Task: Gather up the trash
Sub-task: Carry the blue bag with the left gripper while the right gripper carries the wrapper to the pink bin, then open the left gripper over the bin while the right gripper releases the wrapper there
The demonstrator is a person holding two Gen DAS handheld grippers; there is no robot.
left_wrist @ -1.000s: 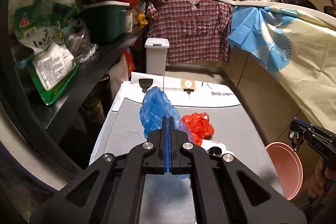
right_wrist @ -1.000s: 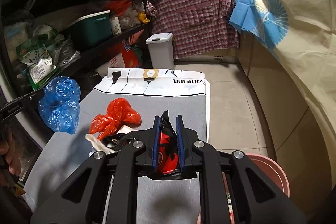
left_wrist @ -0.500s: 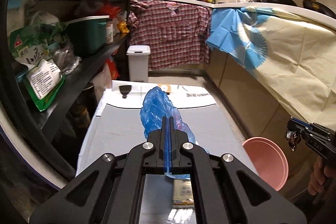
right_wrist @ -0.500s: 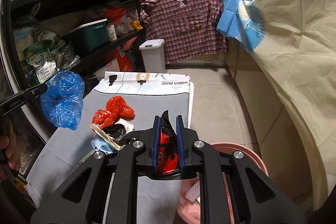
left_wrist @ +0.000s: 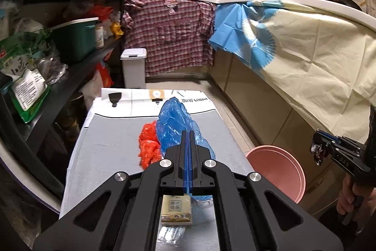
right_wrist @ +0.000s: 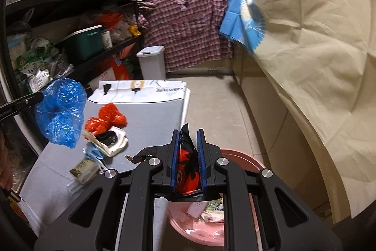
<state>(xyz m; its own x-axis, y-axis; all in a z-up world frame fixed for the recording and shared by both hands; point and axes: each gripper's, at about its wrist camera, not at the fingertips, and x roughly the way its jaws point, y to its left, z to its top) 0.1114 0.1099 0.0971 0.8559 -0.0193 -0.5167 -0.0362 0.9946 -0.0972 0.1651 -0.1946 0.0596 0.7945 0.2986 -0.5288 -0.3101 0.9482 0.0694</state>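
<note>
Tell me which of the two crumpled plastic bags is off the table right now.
The blue plastic bag: the left gripper is shut on it, holding it up. The orange-red bag lies on the grey table.

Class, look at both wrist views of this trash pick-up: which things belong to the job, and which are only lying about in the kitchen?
Belongs to the job:
blue plastic bag in the left gripper
red and black wrapper in the right gripper
pink basin
orange bag
small carton

Only lying about:
white pedal bin
green box
plaid shirt

The right tongs (right_wrist: 188, 152) hide much of the pink basin (right_wrist: 244, 158) below.
</note>
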